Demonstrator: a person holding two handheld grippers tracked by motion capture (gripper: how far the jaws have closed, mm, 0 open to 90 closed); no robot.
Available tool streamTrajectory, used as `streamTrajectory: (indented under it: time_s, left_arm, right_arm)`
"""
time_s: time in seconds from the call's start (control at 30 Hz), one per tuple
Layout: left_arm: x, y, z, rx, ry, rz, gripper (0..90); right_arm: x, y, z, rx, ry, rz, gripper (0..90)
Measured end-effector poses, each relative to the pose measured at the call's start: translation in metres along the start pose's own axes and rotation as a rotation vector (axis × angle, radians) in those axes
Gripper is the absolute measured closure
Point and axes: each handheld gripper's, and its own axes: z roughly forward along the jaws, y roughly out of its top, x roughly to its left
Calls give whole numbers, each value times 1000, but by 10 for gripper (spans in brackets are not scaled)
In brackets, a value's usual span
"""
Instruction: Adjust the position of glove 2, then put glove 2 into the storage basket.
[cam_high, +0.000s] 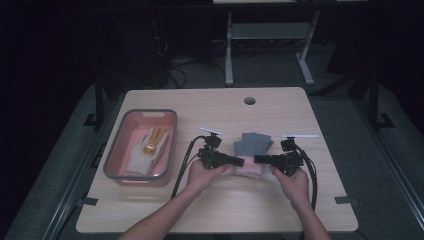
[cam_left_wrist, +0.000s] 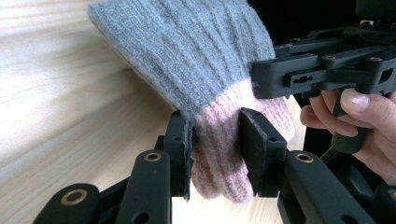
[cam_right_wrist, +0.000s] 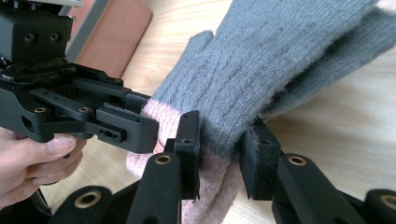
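2 grippers share our glove (cam_high: 251, 152), near the table's (cam_high: 325, 205) front edge: left gripper (cam_left_wrist: 215, 154) and right gripper (cam_right_wrist: 219, 156) each clamp the pink cuff (grey fingers point to the far edge). Both hands sit equally near, facing across its long axis.

Dim high view, brighter, sharp close-ups
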Motion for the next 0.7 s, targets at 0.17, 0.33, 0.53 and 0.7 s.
streamTrajectory:
  time_s: [0.17, 0.33, 0.53, 0.7]
  left_arm:
    - [-2, 1, -8, -6, 5, 9, 645]
    - [-4, 2, -16, -11, 16, 19, 643]
    - [-5, 4, -28, -23, 22, 24, 643]
    - [-6, 4, -40, -32, 32, 34, 642]
  right_arm:
    - [7, 4, 0, -1, 11, -9, 704]
    - [13, 8, 2, 1, 13, -30, 704]
    - [23, 14, 3, -7, 23, -30, 704]
    - [32, 20, 6, -1, 29, -49, 704]
